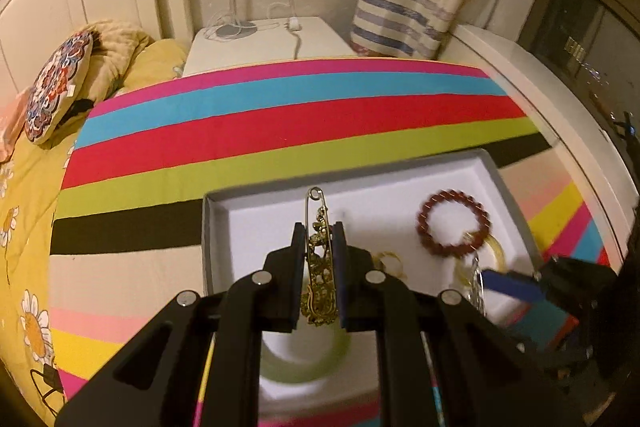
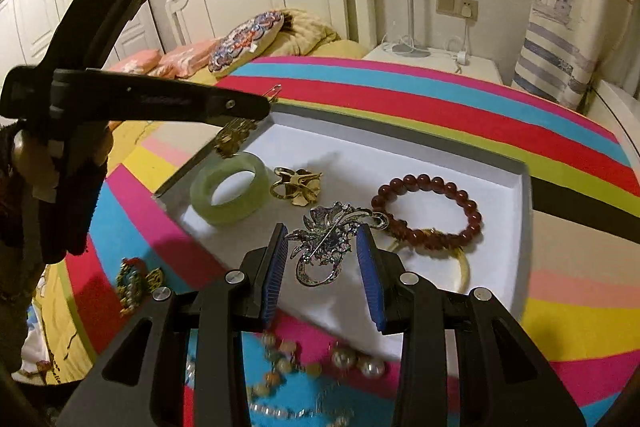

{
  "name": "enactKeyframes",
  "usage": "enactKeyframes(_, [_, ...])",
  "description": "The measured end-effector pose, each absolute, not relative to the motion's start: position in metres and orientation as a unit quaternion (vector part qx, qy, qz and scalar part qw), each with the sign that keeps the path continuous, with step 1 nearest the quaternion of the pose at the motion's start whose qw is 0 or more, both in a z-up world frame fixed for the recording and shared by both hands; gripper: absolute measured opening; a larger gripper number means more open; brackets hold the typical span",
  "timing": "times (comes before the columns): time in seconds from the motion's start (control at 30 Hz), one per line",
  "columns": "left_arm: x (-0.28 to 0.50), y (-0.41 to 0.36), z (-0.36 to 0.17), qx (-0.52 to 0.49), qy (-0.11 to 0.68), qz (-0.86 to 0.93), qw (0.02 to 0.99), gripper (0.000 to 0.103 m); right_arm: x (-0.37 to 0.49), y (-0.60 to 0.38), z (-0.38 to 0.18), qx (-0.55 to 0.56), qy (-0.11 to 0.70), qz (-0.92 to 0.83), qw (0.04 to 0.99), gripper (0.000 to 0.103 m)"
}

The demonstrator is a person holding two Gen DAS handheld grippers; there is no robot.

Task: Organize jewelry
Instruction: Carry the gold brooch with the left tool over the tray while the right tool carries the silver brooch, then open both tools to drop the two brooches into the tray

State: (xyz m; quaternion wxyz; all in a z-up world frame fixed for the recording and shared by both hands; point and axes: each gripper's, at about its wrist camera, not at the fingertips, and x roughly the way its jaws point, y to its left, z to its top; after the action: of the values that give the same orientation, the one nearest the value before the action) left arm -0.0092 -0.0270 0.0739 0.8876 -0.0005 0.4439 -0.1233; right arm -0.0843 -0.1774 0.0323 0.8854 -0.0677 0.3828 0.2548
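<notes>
Left gripper [image 1: 319, 239] jaws clamped on gold pin brooch [image 1: 319, 267], held above white tray [image 1: 400, 171]. Right gripper [image 2: 322, 255] jaws clamped on silver flower brooch [image 2: 328, 243] over the tray. Beyond: green bangle [image 2: 228, 193], red bead bracelet [image 2: 428, 213].

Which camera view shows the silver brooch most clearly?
The right wrist view shows it best: the silver brooch hangs between the right gripper pads, its pin and leaf shapes visible over the white tray. The left wrist view shows only a blurred silvery strip near that gripper.
</notes>
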Motion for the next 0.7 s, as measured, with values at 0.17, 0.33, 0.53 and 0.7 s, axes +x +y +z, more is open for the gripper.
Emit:
enactKeyframes(0.17, [0.012,-0.027,0.053,-0.005,0.461,-0.109,0.881,0.013,-0.076,-0.173,0.024,-0.071,0.398,0.249,0.880,0.035])
enactKeyframes(0.33, [0.020,-0.028,0.040,-0.016,0.473,-0.112,0.874,0.013,-0.067,-0.169,0.016,-0.071,0.413,0.243,0.875,0.036])
enactKeyframes(0.53, [0.011,-0.020,0.051,-0.023,0.448,-0.098,0.888,0.073,-0.070,-0.175,0.022,-0.051,0.411,0.239,0.878,0.055])
enactKeyframes(0.7, [-0.020,-0.005,0.090,0.004,0.393,-0.072,0.917,0.092,-0.088,-0.196,0.062,-0.043,0.361,0.241,0.900,0.055])
